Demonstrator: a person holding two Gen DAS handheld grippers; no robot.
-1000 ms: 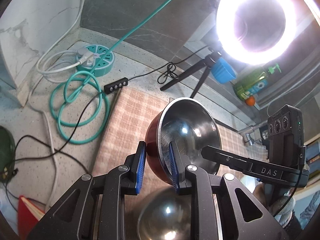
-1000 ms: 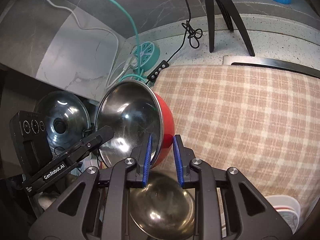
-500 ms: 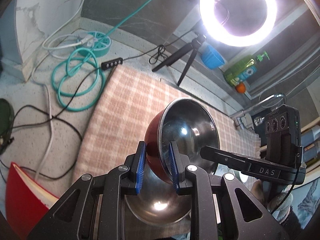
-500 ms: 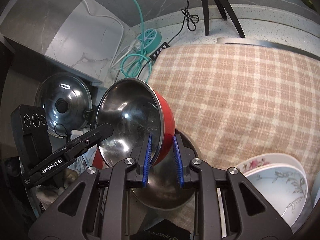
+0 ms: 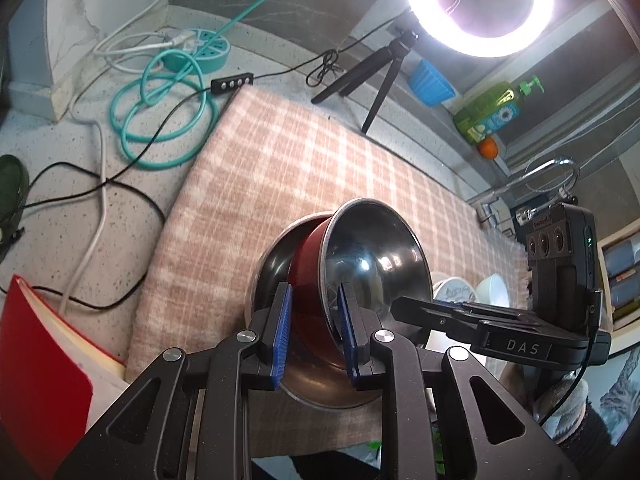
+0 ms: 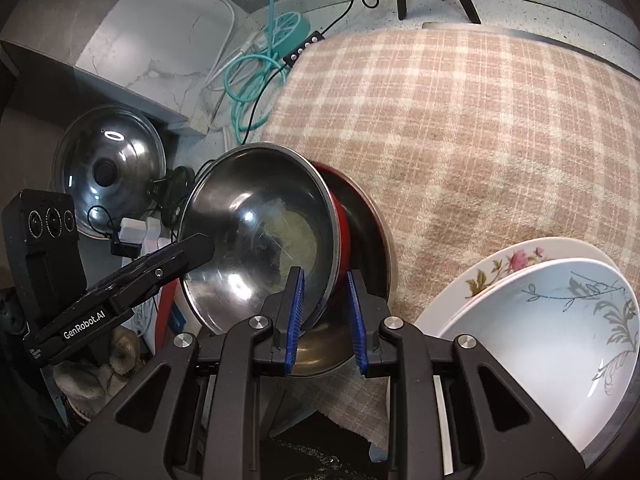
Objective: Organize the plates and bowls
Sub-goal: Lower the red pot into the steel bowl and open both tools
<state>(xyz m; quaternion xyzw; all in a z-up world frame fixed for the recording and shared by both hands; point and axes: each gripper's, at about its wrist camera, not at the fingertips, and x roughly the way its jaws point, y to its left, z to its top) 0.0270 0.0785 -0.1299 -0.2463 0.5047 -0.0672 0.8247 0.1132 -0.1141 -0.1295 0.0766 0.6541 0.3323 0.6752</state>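
A red bowl with a steel inside (image 5: 372, 256) (image 6: 260, 236) is tilted and rests inside a larger steel bowl (image 5: 272, 264) (image 6: 372, 240) on the checked cloth (image 5: 304, 160). My left gripper (image 5: 314, 330) straddles the red bowl's rim, its jaws spread a little wider than the rim. My right gripper (image 6: 326, 316) straddles the opposite rim the same way, with gaps at the pads. A flowered plate (image 6: 500, 264) with a white patterned bowl (image 6: 560, 328) on it sits at the right.
A ring light on a tripod (image 5: 476, 4), teal cable coil (image 5: 160, 120), power strip (image 5: 200, 46), red book (image 5: 44, 368) and soap bottle (image 5: 492, 108) surround the cloth. A pot lid (image 6: 108, 168) stands at the left. White bowls (image 5: 472, 292) lie beyond the steel bowl.
Both grippers have lowered the red bowl into the larger steel bowl. Their jaws have spread slightly off its rim. The plate and patterned bowl have come into the right wrist view.
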